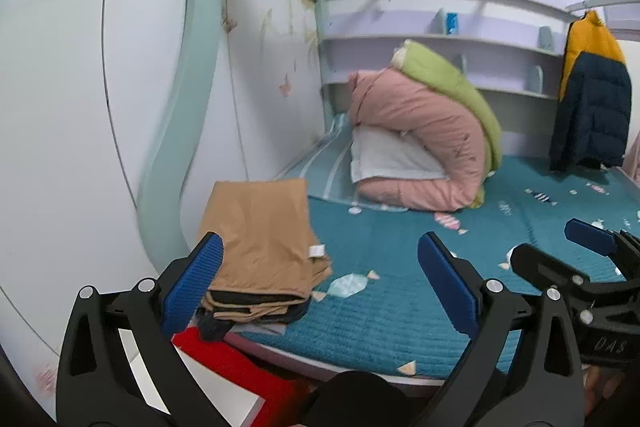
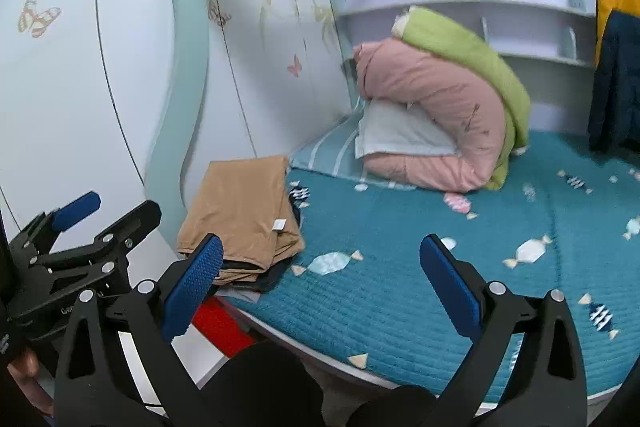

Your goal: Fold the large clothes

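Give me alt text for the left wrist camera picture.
A folded tan garment lies on a small stack of clothes at the near left corner of a bed with a teal quilted cover. The open left tool frames it, holding nothing. Rolled pink and green bedding sits behind.

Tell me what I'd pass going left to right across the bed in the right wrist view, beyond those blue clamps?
Folded tan garment on a stack at the bed's corner → white pillow → rolled pink quilt with the green blanket draped behind it → hanging yellow and navy jacket at the far right.
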### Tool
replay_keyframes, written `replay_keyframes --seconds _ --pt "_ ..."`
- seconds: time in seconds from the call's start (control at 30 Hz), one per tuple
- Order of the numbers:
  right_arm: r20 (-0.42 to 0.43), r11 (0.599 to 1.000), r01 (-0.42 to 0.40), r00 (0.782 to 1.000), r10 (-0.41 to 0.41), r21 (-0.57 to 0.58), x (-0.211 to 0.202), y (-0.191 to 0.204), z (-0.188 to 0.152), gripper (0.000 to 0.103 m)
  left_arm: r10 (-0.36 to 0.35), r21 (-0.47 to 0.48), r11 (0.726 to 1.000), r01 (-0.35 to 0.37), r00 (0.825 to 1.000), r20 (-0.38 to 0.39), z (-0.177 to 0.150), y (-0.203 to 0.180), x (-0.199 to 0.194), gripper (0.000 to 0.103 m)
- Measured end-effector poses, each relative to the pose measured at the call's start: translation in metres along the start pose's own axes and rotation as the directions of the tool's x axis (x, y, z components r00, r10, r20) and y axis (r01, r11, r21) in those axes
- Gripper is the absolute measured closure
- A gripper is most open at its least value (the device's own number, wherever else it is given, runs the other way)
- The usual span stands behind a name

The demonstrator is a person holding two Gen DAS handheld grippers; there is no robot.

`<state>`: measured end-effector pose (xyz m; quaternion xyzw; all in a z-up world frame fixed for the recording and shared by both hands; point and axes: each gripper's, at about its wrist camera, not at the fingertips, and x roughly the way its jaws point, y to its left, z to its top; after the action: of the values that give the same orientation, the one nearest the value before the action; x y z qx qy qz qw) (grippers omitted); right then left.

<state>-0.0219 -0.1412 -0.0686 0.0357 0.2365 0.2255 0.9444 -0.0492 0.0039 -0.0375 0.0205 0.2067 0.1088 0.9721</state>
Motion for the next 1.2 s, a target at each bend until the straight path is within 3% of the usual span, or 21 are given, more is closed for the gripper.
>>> replay_keyframes --seconds 0.43,1.2 --pt "0.108 0.991 0.128 0.987 -0.122 -0.044 -0.053 0.006 0.008 0.008 -0.024 0.028 0.999 0.022 0.996 0.087 0.013 -0.021 -0.038 0.005" --pt "0.171 0.988 0.149 0.975 -0.141 -0.036 -0.081 0.007 0.010 0.008 -0.021 0.032 0.999 0.017 0.988 0.154 0.020 -0.026 -0.062 0.005"
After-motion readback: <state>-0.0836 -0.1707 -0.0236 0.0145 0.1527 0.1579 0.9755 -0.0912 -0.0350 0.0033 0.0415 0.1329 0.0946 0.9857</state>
